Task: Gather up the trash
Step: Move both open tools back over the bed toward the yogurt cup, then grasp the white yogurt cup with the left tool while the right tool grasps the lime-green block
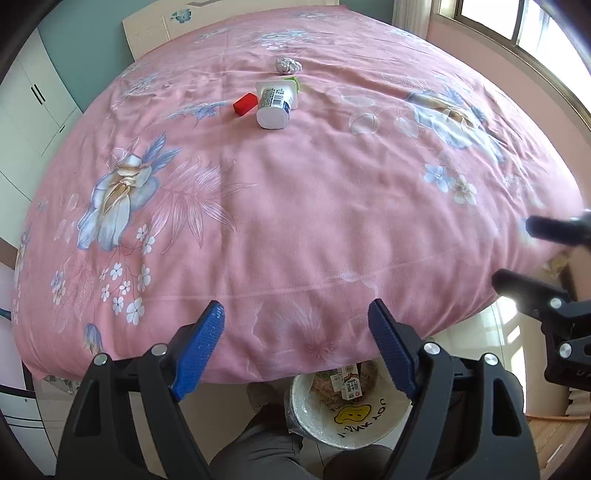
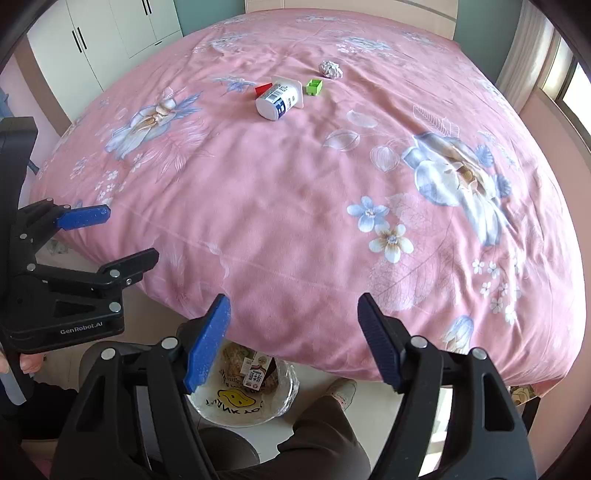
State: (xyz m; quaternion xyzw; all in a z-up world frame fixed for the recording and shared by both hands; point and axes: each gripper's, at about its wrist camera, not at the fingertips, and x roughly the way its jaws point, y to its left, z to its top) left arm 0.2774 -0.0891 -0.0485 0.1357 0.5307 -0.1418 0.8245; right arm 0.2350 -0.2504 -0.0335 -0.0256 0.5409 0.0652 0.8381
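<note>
A white yogurt cup (image 1: pixel 275 103) (image 2: pixel 279 100) lies on its side far out on the pink floral bedspread (image 1: pixel 295 221) (image 2: pixel 295 203). Beside it are a red block (image 1: pixel 245 103) (image 2: pixel 263 89), a green block (image 2: pixel 314 87) (image 1: pixel 294 79) and a crumpled paper ball (image 1: pixel 288 65) (image 2: pixel 330 69). On the floor at the bed's foot stands a white lined trash bin (image 1: pixel 314 424) (image 2: pixel 210 408) holding a small carton (image 1: pixel 350 384) (image 2: pixel 255 373) and other wrappers. My left gripper (image 1: pixel 297 328) (image 2: pixel 129 236) hangs open and empty above the bed's edge. My right gripper (image 2: pixel 293 325) (image 1: pixel 517 254) is likewise open and empty.
White wardrobe doors (image 2: pixel 110 29) stand at the left. A window (image 1: pixel 517 26) lies to the right, a headboard (image 1: pixel 155 26) at the far end. A person's grey trouser legs (image 1: pixel 266 443) and a shoe (image 2: pixel 343 391) are beside the bin.
</note>
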